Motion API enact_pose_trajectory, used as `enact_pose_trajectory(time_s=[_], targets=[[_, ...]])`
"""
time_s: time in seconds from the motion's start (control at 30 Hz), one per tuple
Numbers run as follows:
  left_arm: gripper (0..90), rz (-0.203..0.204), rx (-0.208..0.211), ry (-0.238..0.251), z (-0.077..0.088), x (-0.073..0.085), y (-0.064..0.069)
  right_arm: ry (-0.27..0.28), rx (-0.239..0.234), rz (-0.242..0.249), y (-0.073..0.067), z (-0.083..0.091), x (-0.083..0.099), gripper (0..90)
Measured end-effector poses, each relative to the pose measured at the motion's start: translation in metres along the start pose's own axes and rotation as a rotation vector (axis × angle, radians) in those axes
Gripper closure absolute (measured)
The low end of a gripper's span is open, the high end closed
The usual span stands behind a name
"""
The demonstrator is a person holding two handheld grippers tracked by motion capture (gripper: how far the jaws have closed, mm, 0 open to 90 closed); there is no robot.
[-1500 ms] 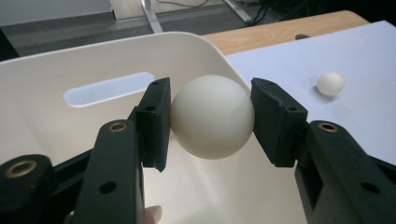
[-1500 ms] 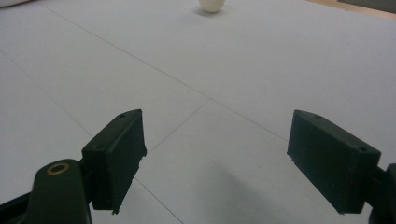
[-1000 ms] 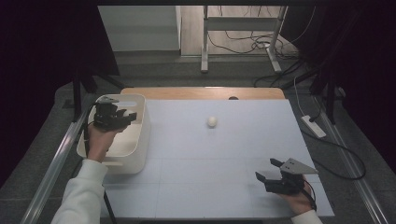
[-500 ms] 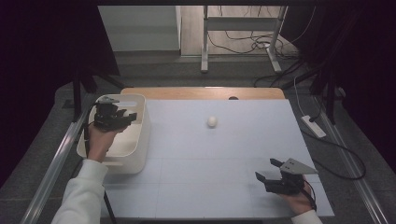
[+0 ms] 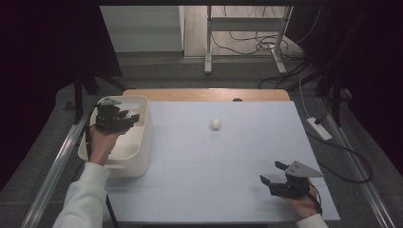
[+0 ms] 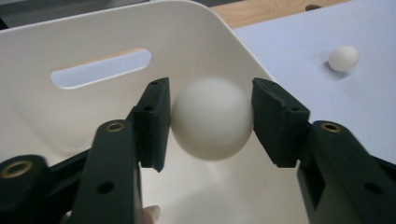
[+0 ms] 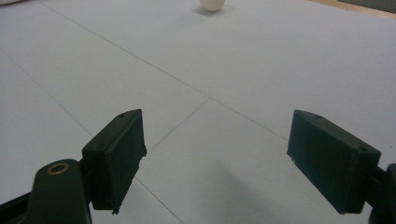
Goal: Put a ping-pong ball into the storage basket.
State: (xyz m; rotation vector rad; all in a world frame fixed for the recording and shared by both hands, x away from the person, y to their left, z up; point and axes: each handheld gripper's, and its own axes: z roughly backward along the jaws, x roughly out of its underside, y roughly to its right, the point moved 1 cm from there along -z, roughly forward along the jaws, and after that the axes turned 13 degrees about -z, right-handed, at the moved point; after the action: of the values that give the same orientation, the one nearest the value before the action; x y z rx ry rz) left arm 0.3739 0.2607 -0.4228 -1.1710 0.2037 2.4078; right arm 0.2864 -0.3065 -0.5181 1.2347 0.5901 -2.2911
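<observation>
Over the white bin (image 5: 138,142), the left claw (image 6: 210,116) has just been opening around its ball (image 6: 211,119), barely touching: the drop. Next, the ball (image 5: 216,123) on the tabletop (image 5: 214,190); the right claw (image 7: 215,158) waits wide open, empty.

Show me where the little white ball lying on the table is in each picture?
High view: the small white ball lies on the white table top, a little above the middle, right of the white bin.
Left gripper view: upper right corner, past the bin's rim.
Right gripper view: top edge, just right of the middle, partly cut off.
Shared landmark: the white table top under it.
</observation>
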Motion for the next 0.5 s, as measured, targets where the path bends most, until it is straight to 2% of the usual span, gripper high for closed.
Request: enact_pose_trajectory(time_s=[0.1, 0.2, 0.43, 0.5], targets=[[30.8, 0.005, -0.004, 0.022, 0.003, -0.002, 0.001, 0.000, 0.000, 0.000, 0.000, 0.000, 0.000, 18.8], [22.4, 0.009, 0.013, 0.055, 0.007, -0.003, 0.003, 0.000, -0.001, 0.001, 0.000, 0.000, 0.000, 18.8], [17.9, 0.009, 0.054, 0.106, 0.015, -0.004, 0.007, 0.001, -0.001, 0.003, 0.000, 0.000, 0.000, 18.8], [17.6, 0.006, 0.084, 0.133, 0.019, -0.005, 0.010, 0.001, 0.000, 0.003, 0.000, 0.000, 0.000, 18.8]])
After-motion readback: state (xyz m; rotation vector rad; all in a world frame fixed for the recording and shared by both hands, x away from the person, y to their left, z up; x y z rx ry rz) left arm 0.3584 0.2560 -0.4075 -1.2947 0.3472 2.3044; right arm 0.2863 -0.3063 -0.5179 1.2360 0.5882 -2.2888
